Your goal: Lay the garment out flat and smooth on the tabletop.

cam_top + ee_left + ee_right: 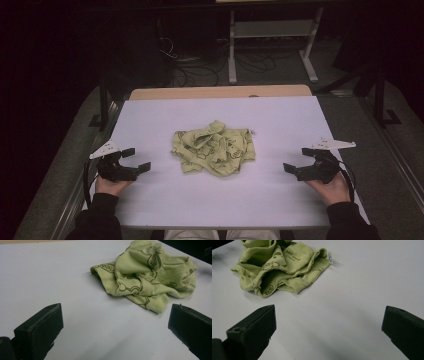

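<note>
At the lower left of the high view, the left gripper (135, 159) lies low on the white table (280, 125), jaws spread wide and empty; at lower right the right gripper (298, 160) mirrors it, jaws likewise released. Both point inward. Between them, at frame centre, sits the crumpled green garment (214, 148), well apart from both.

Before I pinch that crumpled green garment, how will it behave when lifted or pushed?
The green garment lies in soft folds, so it will probably droop and unfurl when lifted. Thin fabric suggests it's light. Pushed across the smooth white table, it would likely bunch rather than slide whole.
</note>
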A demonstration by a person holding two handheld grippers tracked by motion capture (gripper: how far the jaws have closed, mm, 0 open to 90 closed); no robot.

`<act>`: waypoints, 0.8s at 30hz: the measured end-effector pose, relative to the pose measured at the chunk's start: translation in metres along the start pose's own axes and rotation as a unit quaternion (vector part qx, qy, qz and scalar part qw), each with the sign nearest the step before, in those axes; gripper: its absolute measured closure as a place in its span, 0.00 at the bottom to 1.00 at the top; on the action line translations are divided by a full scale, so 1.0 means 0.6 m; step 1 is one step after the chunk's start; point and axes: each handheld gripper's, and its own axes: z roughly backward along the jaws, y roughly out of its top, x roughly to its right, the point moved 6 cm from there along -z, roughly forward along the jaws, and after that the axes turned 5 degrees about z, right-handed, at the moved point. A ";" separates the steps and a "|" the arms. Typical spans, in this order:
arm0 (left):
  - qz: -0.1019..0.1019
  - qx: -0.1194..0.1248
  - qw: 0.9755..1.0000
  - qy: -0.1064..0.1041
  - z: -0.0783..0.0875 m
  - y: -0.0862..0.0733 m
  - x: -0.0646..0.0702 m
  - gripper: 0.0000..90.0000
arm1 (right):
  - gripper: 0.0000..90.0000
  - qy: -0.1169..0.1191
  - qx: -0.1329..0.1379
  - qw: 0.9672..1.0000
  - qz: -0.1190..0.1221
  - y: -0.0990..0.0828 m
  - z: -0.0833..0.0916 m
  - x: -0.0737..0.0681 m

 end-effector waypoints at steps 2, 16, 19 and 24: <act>0.000 0.000 1.000 0.000 0.000 0.000 0.000 0.00 | 0.00 0.000 0.000 1.000 0.000 0.000 0.000 0.000; -0.004 -0.003 1.000 -0.001 -0.001 -0.001 0.002 0.00 | 0.00 0.001 0.001 1.000 0.000 0.000 0.001 0.000; -0.003 -0.002 1.000 -0.001 -0.001 0.000 0.002 0.00 | 0.00 0.001 0.002 1.000 0.000 0.000 0.002 0.000; -0.003 0.000 1.000 -0.001 0.000 0.001 0.002 0.00 | 0.00 0.001 0.004 1.000 0.003 0.003 0.003 -0.001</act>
